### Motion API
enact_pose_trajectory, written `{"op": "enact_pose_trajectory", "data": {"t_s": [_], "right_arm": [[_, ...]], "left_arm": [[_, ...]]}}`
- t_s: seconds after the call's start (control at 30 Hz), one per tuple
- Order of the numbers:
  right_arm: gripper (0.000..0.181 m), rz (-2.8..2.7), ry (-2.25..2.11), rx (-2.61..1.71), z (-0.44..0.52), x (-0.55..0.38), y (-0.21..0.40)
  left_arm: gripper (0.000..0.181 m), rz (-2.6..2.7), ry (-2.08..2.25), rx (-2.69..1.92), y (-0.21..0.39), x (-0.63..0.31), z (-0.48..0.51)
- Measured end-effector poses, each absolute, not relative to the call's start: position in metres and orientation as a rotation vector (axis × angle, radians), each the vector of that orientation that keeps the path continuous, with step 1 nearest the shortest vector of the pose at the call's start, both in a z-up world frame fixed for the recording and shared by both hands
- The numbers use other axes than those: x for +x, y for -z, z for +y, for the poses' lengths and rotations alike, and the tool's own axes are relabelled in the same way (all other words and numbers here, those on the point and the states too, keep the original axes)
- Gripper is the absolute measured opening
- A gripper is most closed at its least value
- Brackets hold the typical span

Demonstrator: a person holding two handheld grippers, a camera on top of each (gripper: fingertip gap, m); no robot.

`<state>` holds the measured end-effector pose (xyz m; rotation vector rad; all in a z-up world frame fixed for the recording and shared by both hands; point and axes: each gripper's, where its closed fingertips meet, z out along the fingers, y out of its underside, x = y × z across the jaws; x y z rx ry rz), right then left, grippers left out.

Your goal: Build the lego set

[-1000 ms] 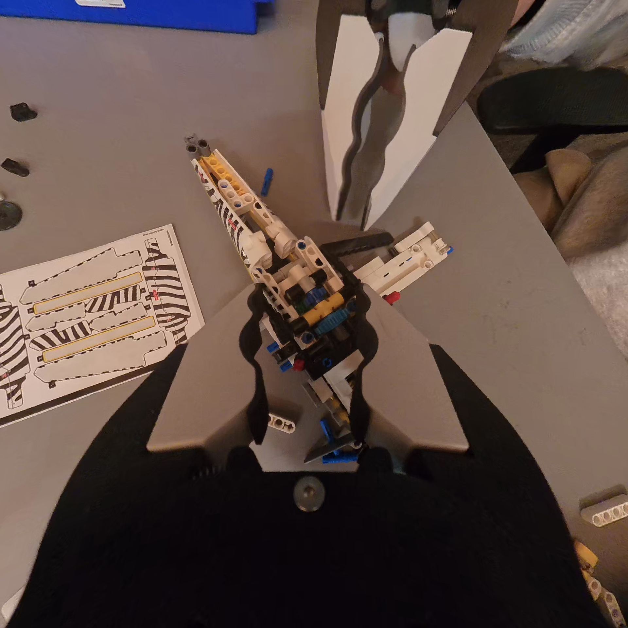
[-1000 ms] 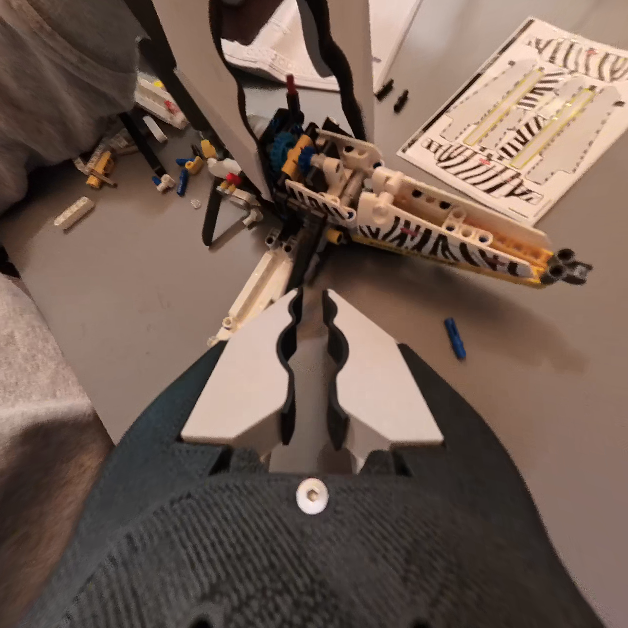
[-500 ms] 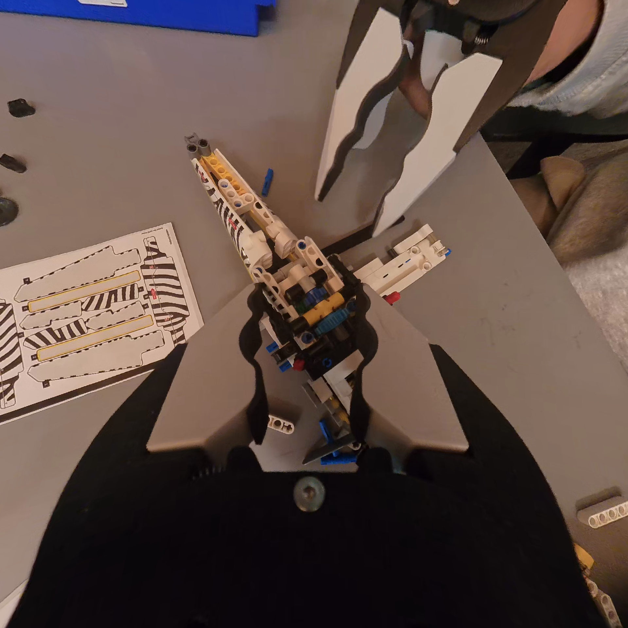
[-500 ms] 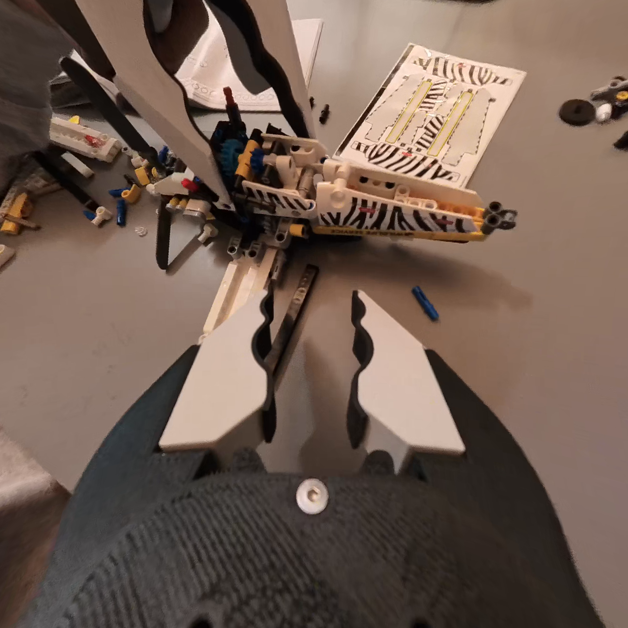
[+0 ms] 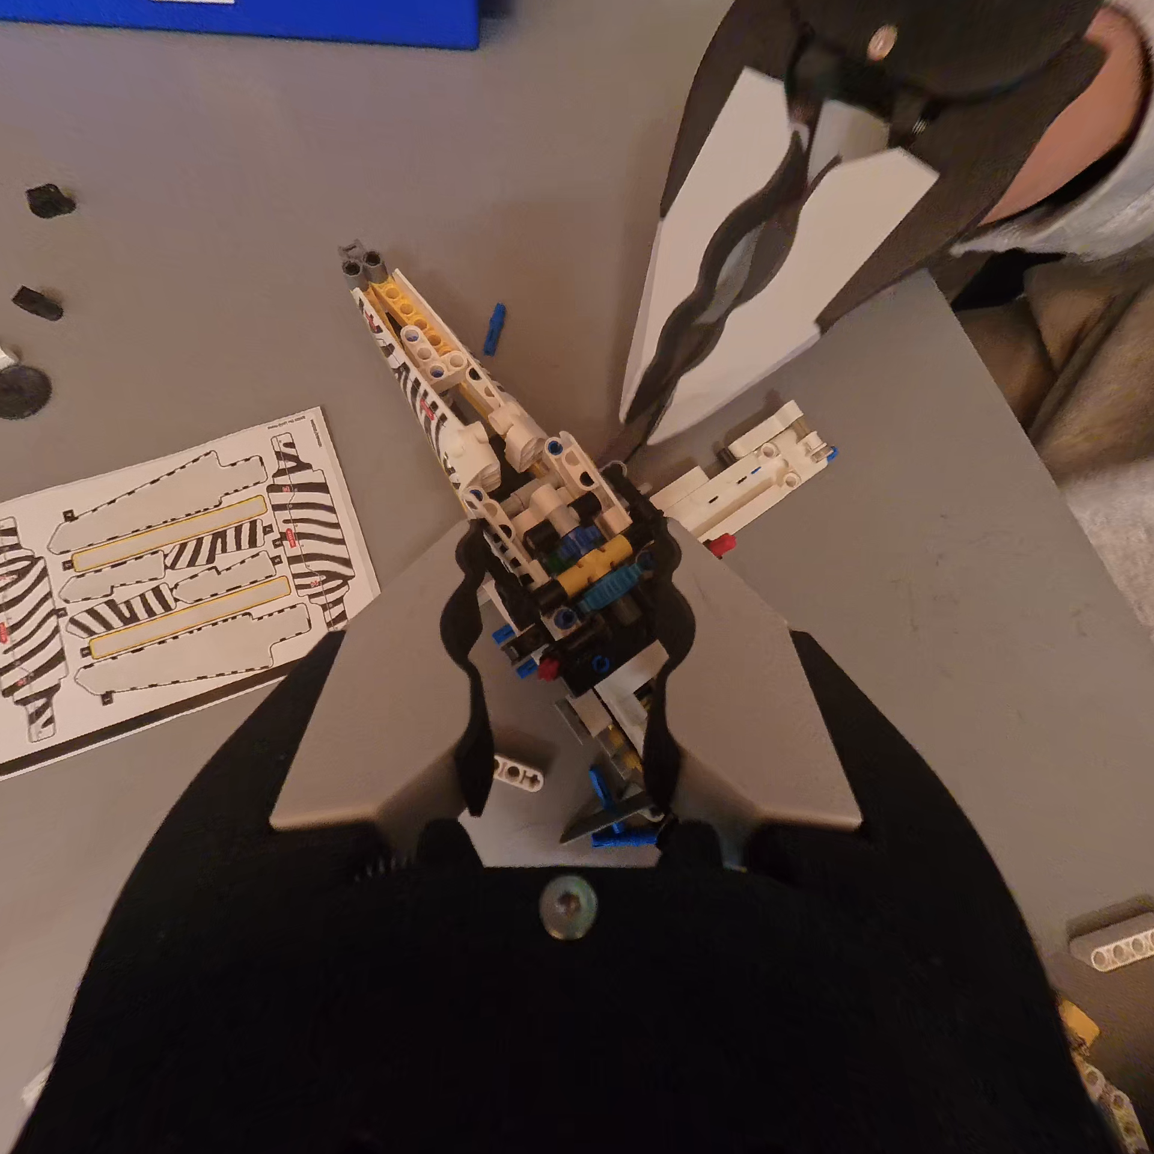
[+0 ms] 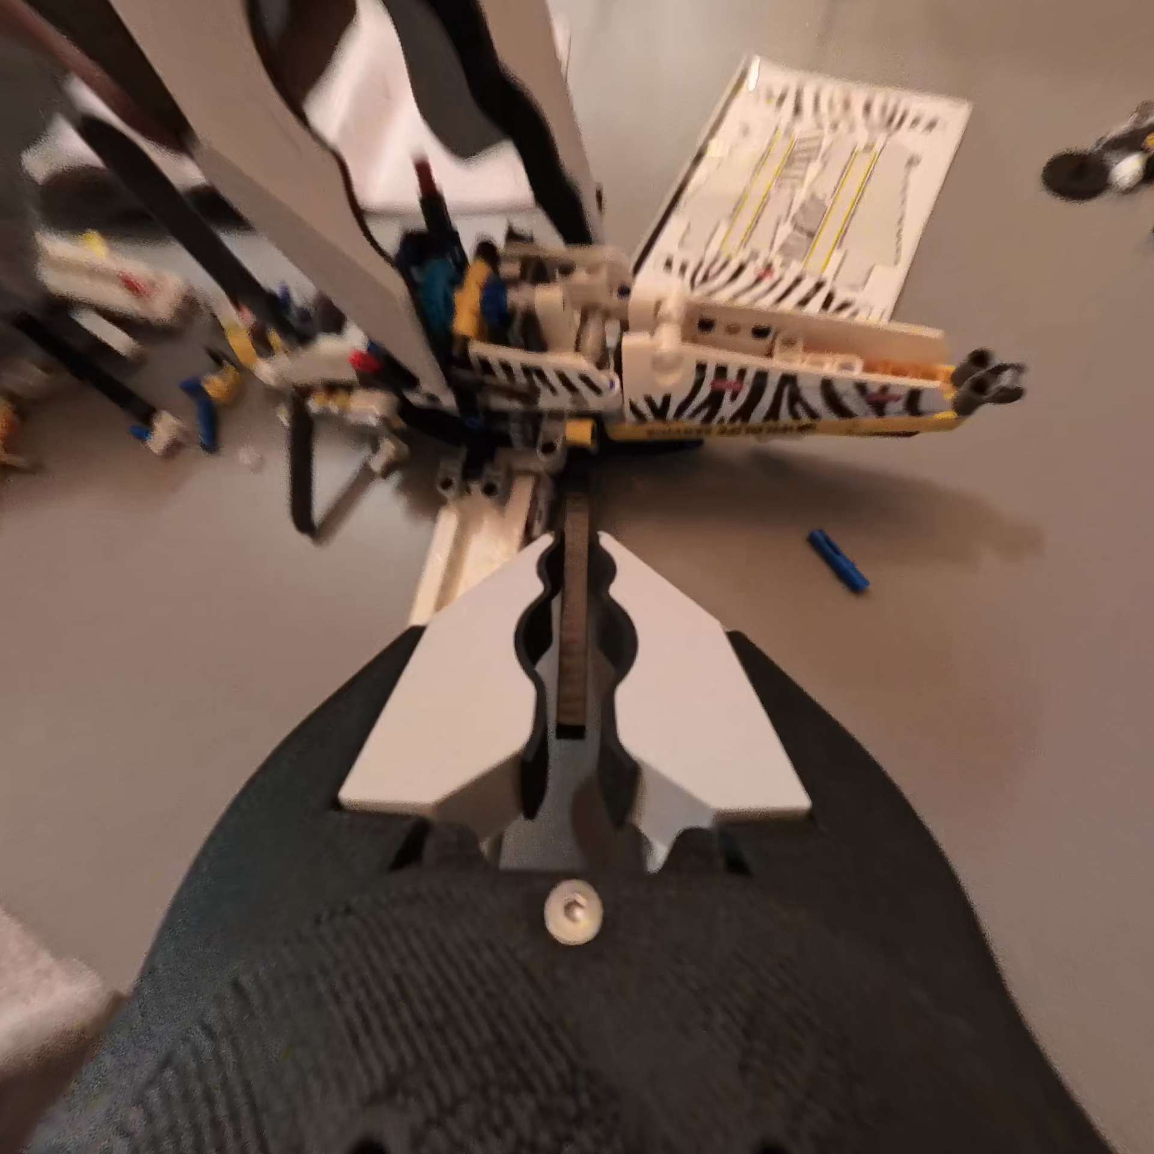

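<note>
My left gripper [image 5: 568, 549] is shut on the core of the lego model [image 5: 562, 562], a white, zebra-striped boom with a yellow beam that points to the far left. My right gripper [image 6: 576, 543] is shut on a long black beam [image 6: 574, 624]; the beam's far end reaches under the model [image 6: 749, 387]. This view is blurred. The right gripper [image 5: 637, 424] also shows in the left wrist view, tips down just right of the boom. The left gripper [image 6: 512, 300] shows in the right wrist view, clamped on the model from above.
A zebra sticker sheet [image 5: 156, 581] lies left of the model. A blue pin [image 5: 494, 329] lies by the boom and a white sub-assembly [image 5: 762, 474] at its right. Loose parts [image 6: 187, 406] are scattered behind. The table edge [image 5: 1030, 437] runs close on the right. My hands' fingertips stand some 6 cm from each other. My right tips are roughly 8 cm from the blue pin [image 5: 494, 329]. It turns up in the right wrist view [image 6: 833, 559] as well.
My right gripper opened, moved over the black beam lying on the table and has closed on it. My left gripper and the model have stayed still.
</note>
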<state>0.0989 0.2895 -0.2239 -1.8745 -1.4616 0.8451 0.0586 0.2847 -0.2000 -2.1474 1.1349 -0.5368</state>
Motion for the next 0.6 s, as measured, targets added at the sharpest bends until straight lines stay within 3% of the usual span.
{"op": "enact_pose_trajectory", "data": {"t_s": [0.6], "right_arm": [[0.005,-1.187,-1.036,-1.773,0.288,0.091,0.193]], "left_arm": [[0.054,1.123,0.547,-2.142,0.200,0.058,0.286]]}}
